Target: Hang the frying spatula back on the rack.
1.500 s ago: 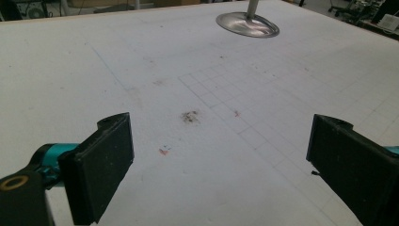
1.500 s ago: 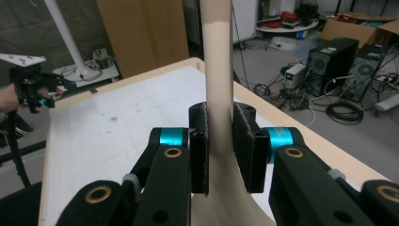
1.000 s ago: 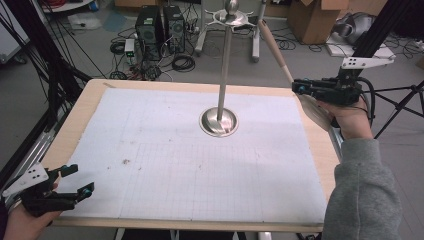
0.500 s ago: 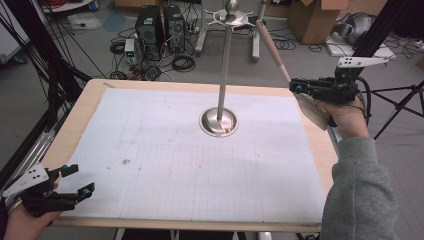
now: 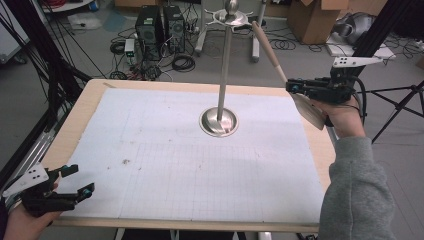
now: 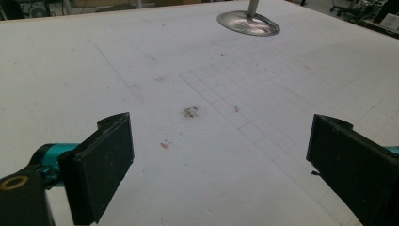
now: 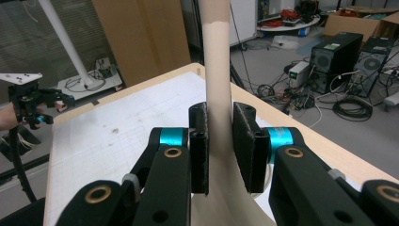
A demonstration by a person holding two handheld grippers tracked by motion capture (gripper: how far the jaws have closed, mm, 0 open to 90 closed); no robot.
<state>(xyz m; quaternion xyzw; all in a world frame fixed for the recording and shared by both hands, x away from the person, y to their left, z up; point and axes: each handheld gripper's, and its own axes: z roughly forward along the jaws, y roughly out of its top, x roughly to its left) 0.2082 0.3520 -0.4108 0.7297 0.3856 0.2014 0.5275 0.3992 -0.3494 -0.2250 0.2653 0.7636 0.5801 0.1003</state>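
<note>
Two grippers were at a wooden table (image 5: 90,100) covered with white grid paper (image 5: 175,165); behind it the floor had computers (image 5: 160,25), cables and boxes. A metal stand (image 5: 220,120) stood mid-table. We saw the right gripper (image 5: 292,86) clamped on a wooden spatula (image 5: 270,50) over the table's right edge, its handle slanting up and away toward the stand's top, blade low. The left gripper (image 5: 80,182) rested wide open and empty at the near left corner.

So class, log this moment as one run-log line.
right gripper: shut on wooden spatula, raised beside metal stand | left gripper: open, empty, at table near corner
</note>
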